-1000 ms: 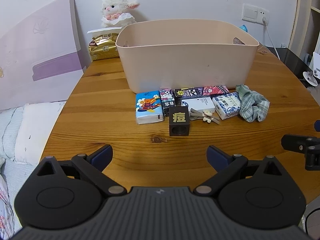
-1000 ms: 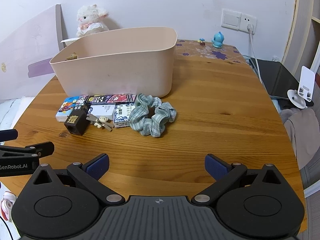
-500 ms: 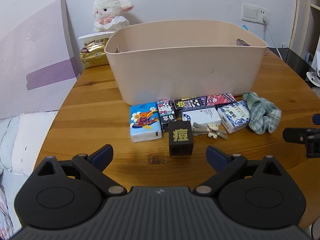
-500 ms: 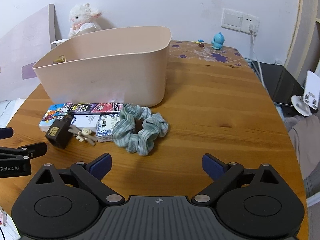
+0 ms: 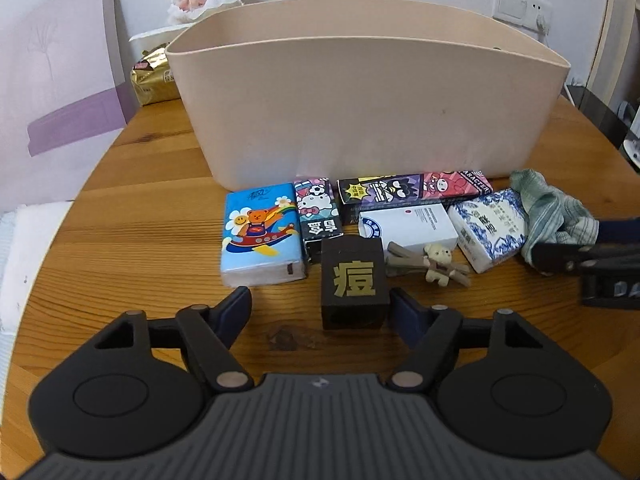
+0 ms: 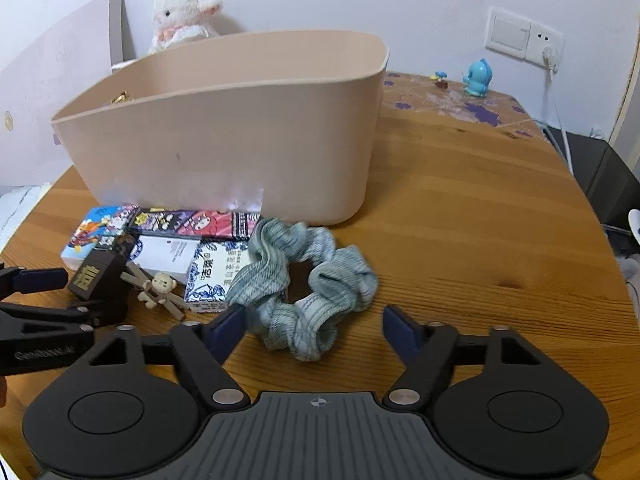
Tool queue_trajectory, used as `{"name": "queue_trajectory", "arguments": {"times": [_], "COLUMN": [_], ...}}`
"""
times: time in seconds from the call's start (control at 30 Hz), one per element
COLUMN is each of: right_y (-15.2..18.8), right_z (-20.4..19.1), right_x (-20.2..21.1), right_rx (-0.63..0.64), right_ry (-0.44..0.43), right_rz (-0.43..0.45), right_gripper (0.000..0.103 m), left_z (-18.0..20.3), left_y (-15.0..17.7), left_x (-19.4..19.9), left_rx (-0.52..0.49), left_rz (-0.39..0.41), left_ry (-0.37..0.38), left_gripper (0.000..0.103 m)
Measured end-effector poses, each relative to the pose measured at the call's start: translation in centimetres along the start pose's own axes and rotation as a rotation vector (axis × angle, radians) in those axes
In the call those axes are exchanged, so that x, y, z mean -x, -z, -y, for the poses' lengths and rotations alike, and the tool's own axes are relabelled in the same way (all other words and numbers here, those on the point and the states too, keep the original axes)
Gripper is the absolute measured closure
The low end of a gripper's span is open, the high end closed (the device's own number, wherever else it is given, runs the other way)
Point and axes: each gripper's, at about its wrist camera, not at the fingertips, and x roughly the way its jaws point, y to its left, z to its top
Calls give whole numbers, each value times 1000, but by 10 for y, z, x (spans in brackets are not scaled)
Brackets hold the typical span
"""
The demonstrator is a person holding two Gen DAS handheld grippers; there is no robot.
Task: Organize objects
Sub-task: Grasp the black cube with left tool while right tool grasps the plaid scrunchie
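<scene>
Both jaws gape: the left gripper [image 5: 320, 308] flanks the dark block [image 5: 354, 282], the right gripper [image 6: 314, 326] flanks the green scrunchie [image 6: 308, 288]. Both things lie on the table just in front of the beige bin [image 6: 240, 128].

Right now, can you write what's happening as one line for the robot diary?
left gripper: open, at dark block | right gripper: open, around green scrunchie | beige bin: behind items | nothing lifted

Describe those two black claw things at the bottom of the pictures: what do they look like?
Both grippers, left and right, look alike: a ribbed grey-black body, two round black discs, silver rivets and dark blue fingertip pads. One's side carries pale lettering. No cables show.
</scene>
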Motion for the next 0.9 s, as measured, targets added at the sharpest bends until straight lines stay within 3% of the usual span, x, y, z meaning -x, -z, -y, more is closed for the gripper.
{"name": "queue_trajectory", "arguments": {"times": [0.1,0.17,0.23,0.27,0.57,0.73,0.9], "right_y": [1,2,4,5,7,-5,-35], "right_z": [0,-2,-3,-2,7,10,14], "right_x": [-3,-1,1,1,35,76,106], "right_rx": [-8,4,21,23,5,11,26], "right_ry": [-10,4,13,6,-25,-54,-59], "right_rz": [1,16,28,26,74,168,291], "right_gripper": [54,75,83,88,93,93,93], "left_z": [-3,-4,-2,-2,-5,-7,-16], "left_y": [-1,-2,-3,-3,-1,-8,-38], "left_x": [-1,-1,0,1,18,47,80], "left_rx": [13,25,22,22,25,-3,5], "left_rz": [5,6,13,13,8,70,192], "left_ry": [17,35,39,37,59,39,33], "left_gripper": [39,49,69,69,69,69,69]}}
